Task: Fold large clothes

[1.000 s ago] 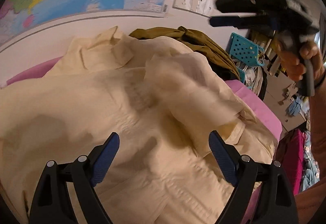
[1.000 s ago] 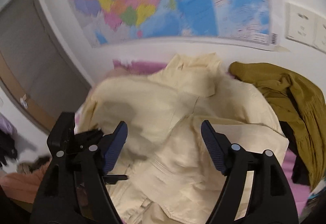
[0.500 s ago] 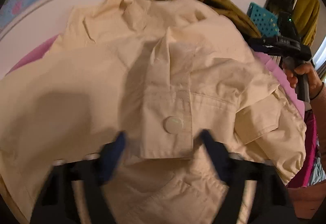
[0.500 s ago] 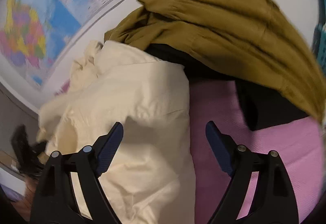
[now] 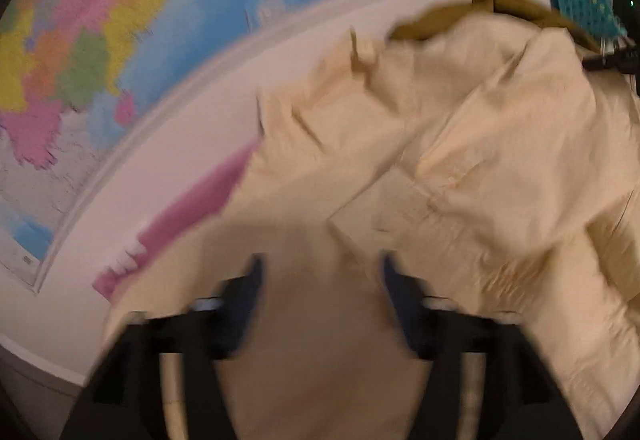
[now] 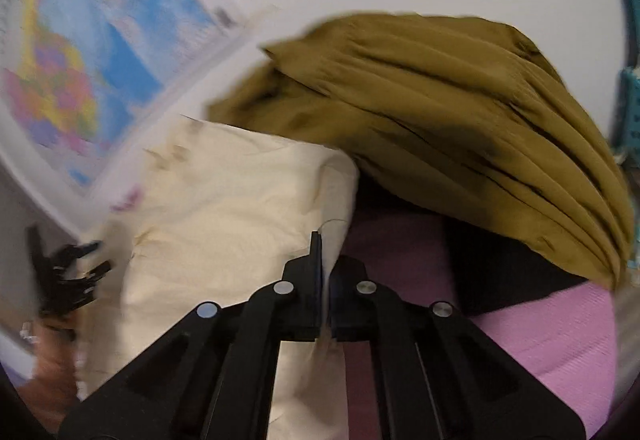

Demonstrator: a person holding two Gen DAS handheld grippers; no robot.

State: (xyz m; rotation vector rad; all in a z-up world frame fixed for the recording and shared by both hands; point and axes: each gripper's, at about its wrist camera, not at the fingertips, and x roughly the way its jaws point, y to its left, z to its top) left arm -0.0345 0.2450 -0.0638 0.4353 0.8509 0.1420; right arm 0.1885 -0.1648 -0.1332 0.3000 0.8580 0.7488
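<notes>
A large cream jacket (image 5: 460,159) lies rumpled over a pink cover (image 5: 200,199). In the blurred left wrist view my left gripper (image 5: 320,280) hovers low over the jacket's near part. Its jaws are opening, with cream cloth lying between and under the fingers (image 5: 250,288), and I see no pinch. The right wrist view shows my right gripper (image 6: 324,252) shut on the cream jacket (image 6: 224,207) at its right edge, a strip of cloth pinched between the pads. The left gripper (image 6: 64,280) and a hand appear far left there.
An olive garment (image 6: 460,111) is heaped at the back right over a black one (image 6: 500,272) on the pink cover (image 6: 560,340). A coloured map (image 5: 120,39) hangs on the wall behind. A teal basket (image 5: 580,7) stands at the far right.
The right gripper dropped from above the jacket to its right edge and shut on the cloth. The left gripper's view swung left toward the map, and its jaws stand narrower than a second ago.
</notes>
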